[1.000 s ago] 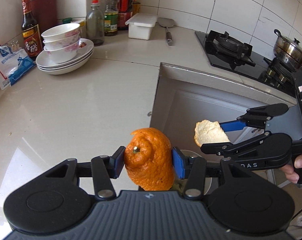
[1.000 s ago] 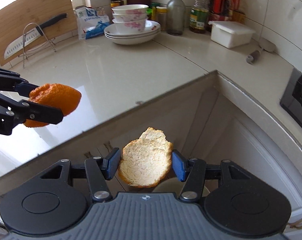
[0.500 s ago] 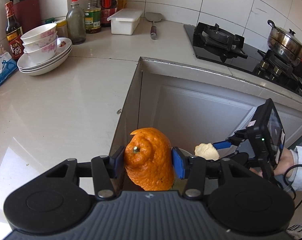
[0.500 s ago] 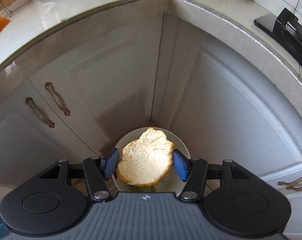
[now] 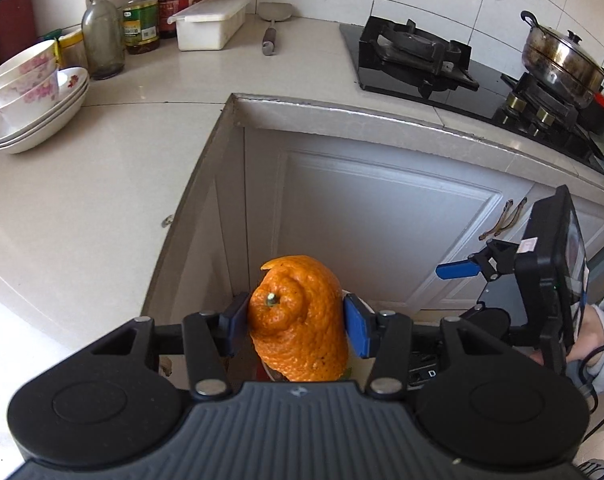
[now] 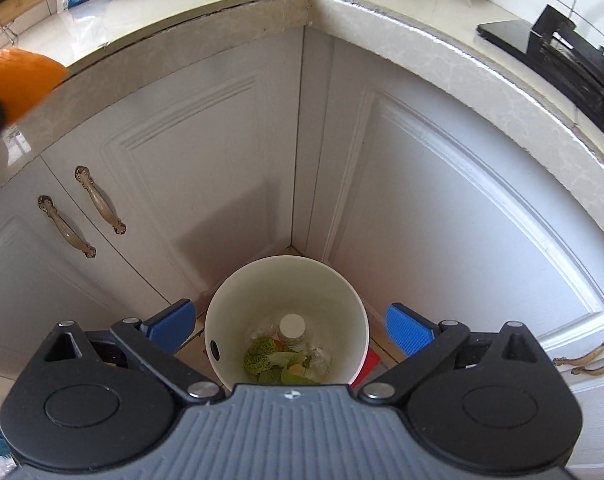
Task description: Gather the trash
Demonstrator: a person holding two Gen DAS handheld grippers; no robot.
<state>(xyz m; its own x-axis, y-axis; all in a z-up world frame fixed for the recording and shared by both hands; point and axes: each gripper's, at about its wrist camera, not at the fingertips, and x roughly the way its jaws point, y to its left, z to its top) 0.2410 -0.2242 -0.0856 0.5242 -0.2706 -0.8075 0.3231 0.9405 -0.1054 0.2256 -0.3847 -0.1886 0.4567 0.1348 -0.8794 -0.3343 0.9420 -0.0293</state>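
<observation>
Orange peel (image 5: 298, 320), dimpled, curled, stem-tipped

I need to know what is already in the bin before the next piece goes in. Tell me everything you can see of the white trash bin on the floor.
The white trash bin is a round, smooth, plastic-looking pail standing upright on the floor in the corner where two cabinet doors meet. It has no lid and no liner shows. A small dark hole sits in its inner wall. At the bottom lie green leafy scraps, a white-capped bottle and some clear crumpled wrapping. The open right tongs hang above it without touching.
</observation>
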